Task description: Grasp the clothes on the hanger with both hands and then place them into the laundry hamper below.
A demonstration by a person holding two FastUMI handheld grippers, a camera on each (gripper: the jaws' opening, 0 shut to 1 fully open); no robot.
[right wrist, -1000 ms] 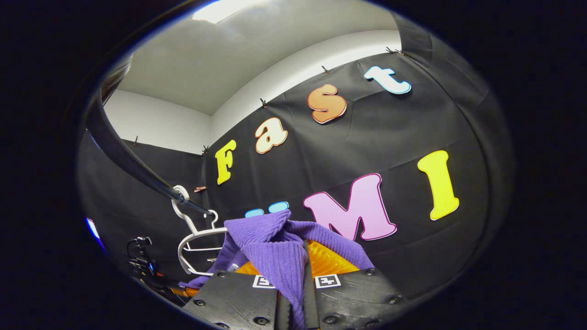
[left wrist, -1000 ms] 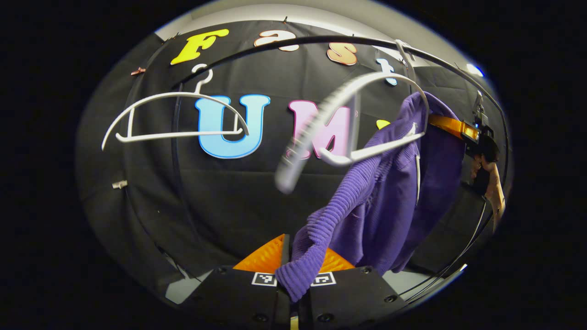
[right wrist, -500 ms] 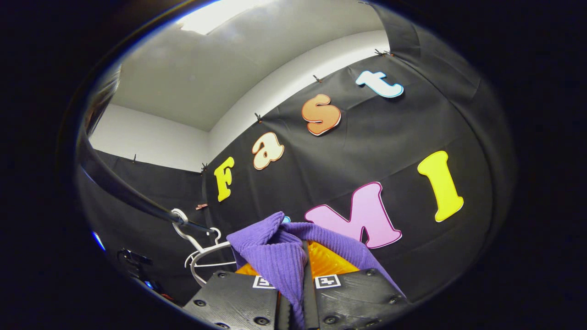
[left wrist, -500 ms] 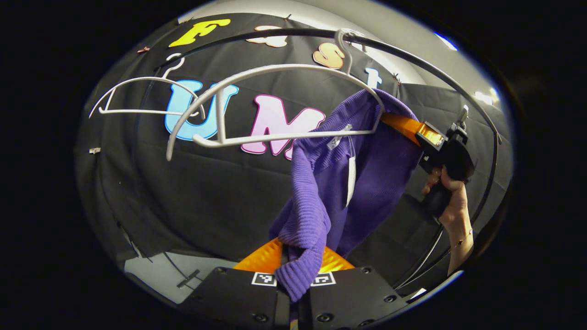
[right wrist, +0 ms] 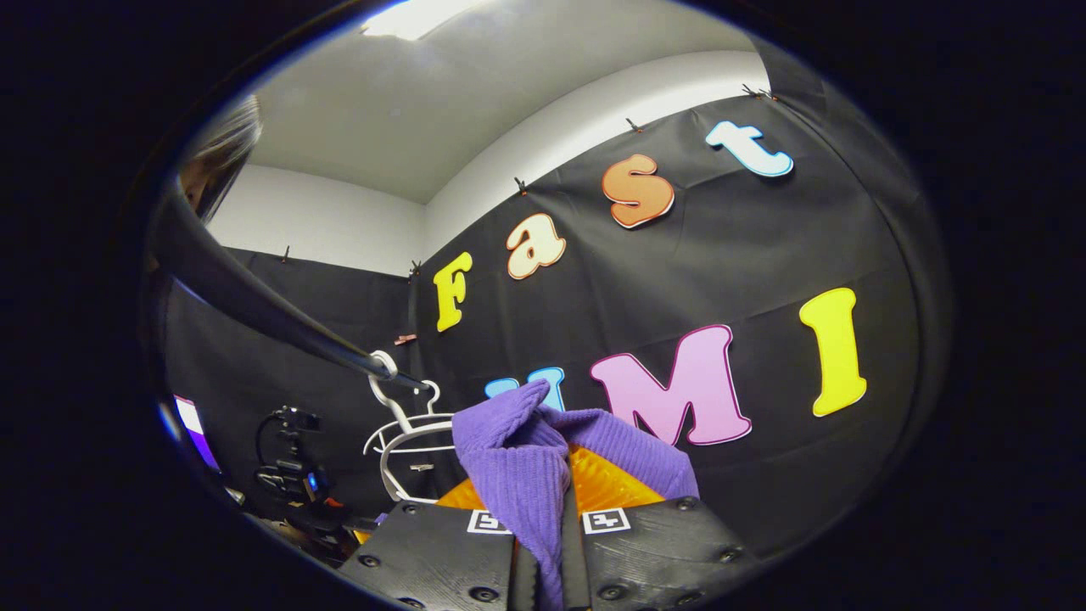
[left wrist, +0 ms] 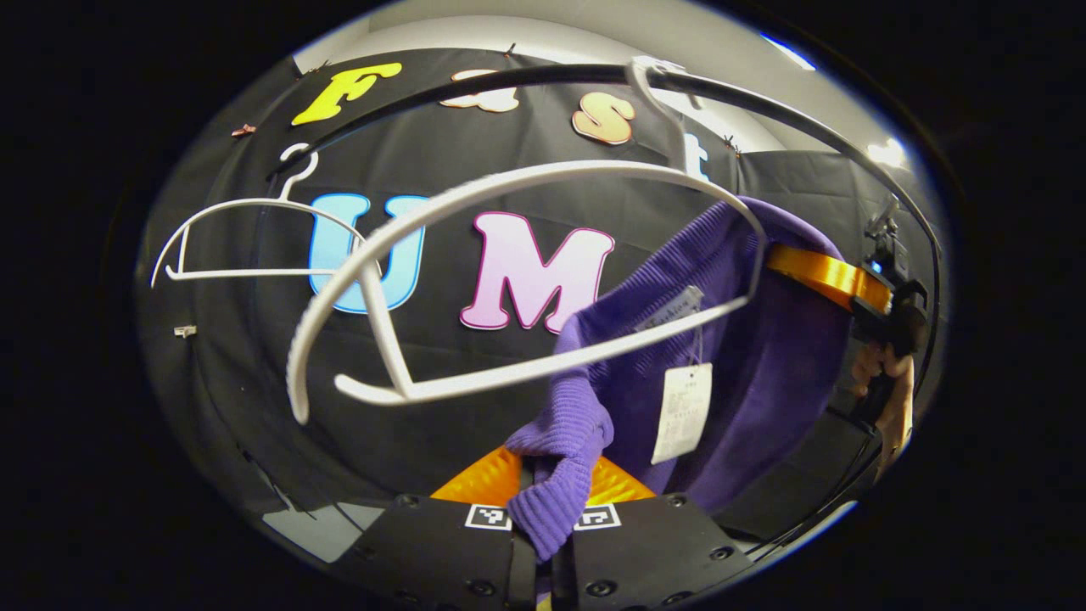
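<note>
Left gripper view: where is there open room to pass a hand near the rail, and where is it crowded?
Open: the gap between the empty hanger and the near hanger, under the rail. Crowded: the near hanger's right end, where the purple sweater, its tag and the right gripper bunch together; the left gripper clamps the sweater's edge.

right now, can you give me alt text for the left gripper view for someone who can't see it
The left tongs pinch a fold of a purple sweater that drapes off one end of a white hanger on a black rail. Farther right, the right tongs grip the sweater too; an empty hanger hangs at left.
</note>
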